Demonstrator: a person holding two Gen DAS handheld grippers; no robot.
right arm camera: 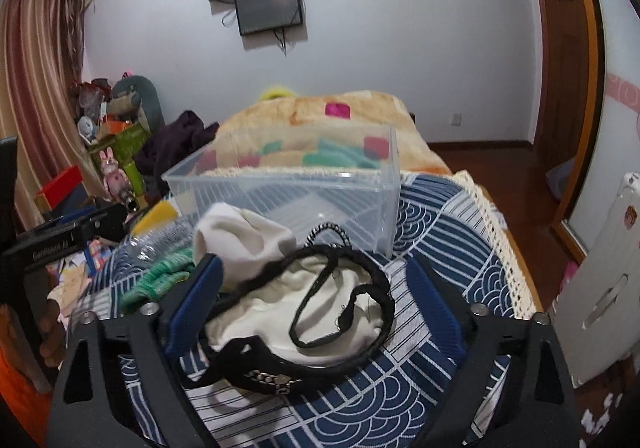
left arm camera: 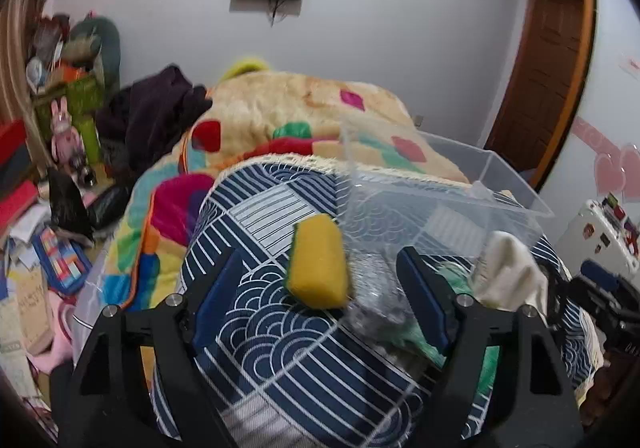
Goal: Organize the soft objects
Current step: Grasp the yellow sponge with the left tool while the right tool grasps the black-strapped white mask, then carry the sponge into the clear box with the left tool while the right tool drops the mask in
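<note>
Clear plastic bin (right arm camera: 288, 187) sits empty on the blue patterned cloth (right arm camera: 440, 224). Just before it, the yellow sponge (left arm camera: 318, 266) lies between the spread left gripper (left arm camera: 320, 300), untouched; the spread right gripper (right arm camera: 316, 296) straddles the cream cloth (right arm camera: 280, 300) with black straps (right arm camera: 360, 276).

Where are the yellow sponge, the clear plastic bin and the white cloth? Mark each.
yellow sponge (left arm camera: 319, 266): left wrist view, middle of its yellow face.
clear plastic bin (right arm camera: 288, 177): right wrist view, near rim.
white cloth (right arm camera: 240, 236): right wrist view, raised upper fold.
</note>
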